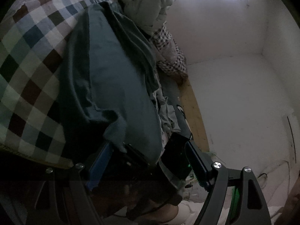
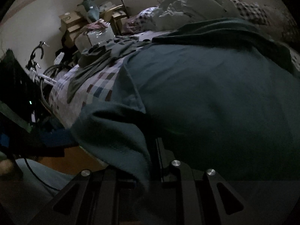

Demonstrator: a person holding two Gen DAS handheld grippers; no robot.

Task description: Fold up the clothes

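The right gripper (image 2: 150, 168) is pinching the teal shirt's (image 2: 206, 93) edge to fold it across the bed (image 2: 90, 91), while the left gripper's (image 1: 148, 161) fingers are standing spread, grasping nothing.

Matt teal cloth garment (image 2: 215, 97) on checked cotton-like bedsheet (image 1: 31, 56); bare wooden bedframe (image 1: 195, 112).

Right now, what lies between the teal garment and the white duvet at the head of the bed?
Right wrist view: the teal garment has its dark folded-back edge there, then a strip of checked bedspread, then the white duvet.
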